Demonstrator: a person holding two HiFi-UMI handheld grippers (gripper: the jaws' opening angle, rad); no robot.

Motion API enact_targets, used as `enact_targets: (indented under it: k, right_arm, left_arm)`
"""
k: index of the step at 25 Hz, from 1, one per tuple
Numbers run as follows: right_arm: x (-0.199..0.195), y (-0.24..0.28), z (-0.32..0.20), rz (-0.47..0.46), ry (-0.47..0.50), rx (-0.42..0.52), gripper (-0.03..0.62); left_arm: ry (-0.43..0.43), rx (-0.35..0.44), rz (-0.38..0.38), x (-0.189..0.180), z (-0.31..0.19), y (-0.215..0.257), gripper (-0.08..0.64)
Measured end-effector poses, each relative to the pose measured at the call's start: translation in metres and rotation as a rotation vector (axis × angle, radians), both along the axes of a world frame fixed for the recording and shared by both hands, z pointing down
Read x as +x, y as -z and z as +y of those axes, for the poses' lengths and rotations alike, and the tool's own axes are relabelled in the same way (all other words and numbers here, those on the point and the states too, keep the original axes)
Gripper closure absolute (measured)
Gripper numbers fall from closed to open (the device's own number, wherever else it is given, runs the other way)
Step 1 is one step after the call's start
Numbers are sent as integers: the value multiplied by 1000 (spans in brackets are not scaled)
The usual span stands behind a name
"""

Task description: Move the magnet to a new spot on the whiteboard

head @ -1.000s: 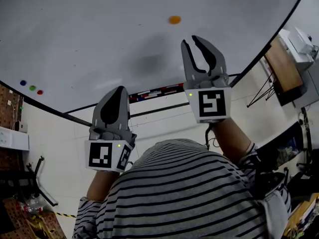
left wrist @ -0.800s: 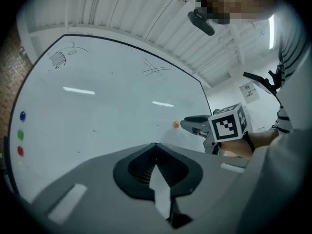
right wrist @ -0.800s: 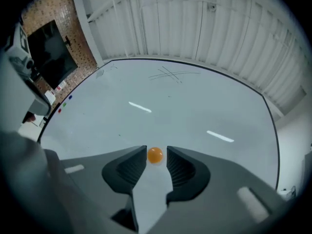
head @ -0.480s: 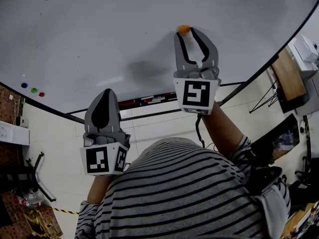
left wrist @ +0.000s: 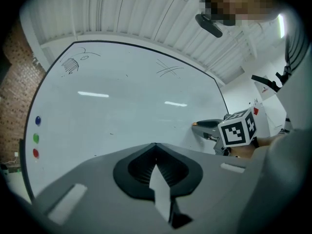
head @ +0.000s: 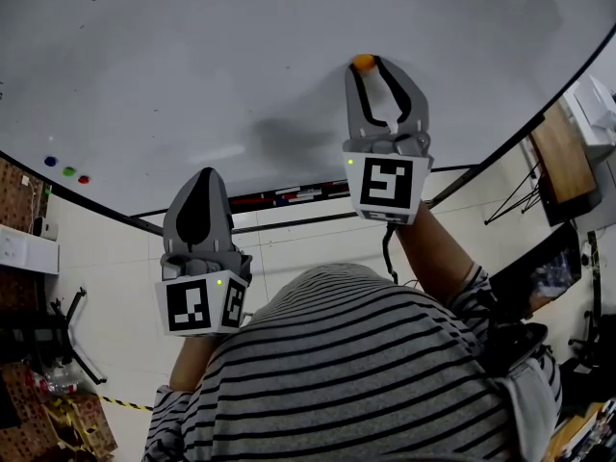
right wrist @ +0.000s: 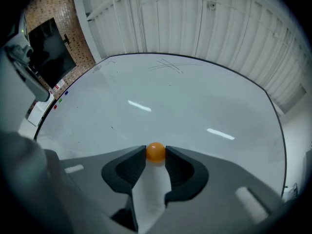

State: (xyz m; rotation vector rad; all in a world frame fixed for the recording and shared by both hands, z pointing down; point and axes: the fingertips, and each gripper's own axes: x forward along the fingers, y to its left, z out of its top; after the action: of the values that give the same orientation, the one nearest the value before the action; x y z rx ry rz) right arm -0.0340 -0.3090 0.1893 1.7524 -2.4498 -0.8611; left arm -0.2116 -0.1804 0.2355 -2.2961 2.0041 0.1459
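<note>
An orange round magnet (head: pixel 363 63) (right wrist: pixel 156 151) sticks on the whiteboard (head: pixel 192 65) at the upper middle. My right gripper (head: pixel 371 64) (right wrist: pixel 156 154) is raised against the board, and the magnet sits between its fingertips, close by the left one in the head view. Its jaws are opening. My left gripper (head: pixel 205 179) (left wrist: pixel 156 145) hangs lower and to the left, shut and with nothing in it, short of the board. In the left gripper view the right gripper (left wrist: pixel 204 126) shows at the board's right side.
Blue (head: pixel 50 161), green (head: pixel 68 171) and red (head: pixel 84 178) magnets sit in a row at the board's left edge. A tray of markers (head: pixel 289 197) runs under the board. A wooden desk (head: pixel 553 133) stands at the right. A brick wall (left wrist: pixel 19 96) lies left.
My right gripper has risen to the board and spread its jaws round the orange magnet. The left gripper has dropped a little and stayed shut.
</note>
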Motion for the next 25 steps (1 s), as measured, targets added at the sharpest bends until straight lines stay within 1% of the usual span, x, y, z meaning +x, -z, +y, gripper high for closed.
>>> enact_targets:
  k: [4, 6, 9, 12, 15, 19, 23, 25]
  right_arm:
    - [11, 10, 20, -44, 22, 22, 468]
    - [19, 11, 31, -93, 41, -9, 468]
    - [39, 7, 46, -154, 52, -80, 468]
    - [58, -5, 57, -198, 56, -149, 468]
    - [70, -17, 65, -211, 50, -184, 468]
    - [74, -19, 75, -220, 55, -205, 468]
    - [77, -27, 75, -201, 52, -216, 468]
    - [79, -32, 73, -197, 48, -224, 468]
  left_arm:
    - [8, 11, -7, 1, -2, 4, 545]
    - [13, 20, -15, 3, -3, 6, 545]
    - [26, 25, -21, 7, -7, 9, 545]
    - [33, 53, 4, 12, -10, 13, 545]
    - [34, 56, 4, 19, -12, 12, 545]
    - [19, 49, -7, 31, -16, 11, 545]
    - [28, 51, -36, 36, -19, 9, 546]
    - [36, 45, -38, 36, -20, 6, 546]
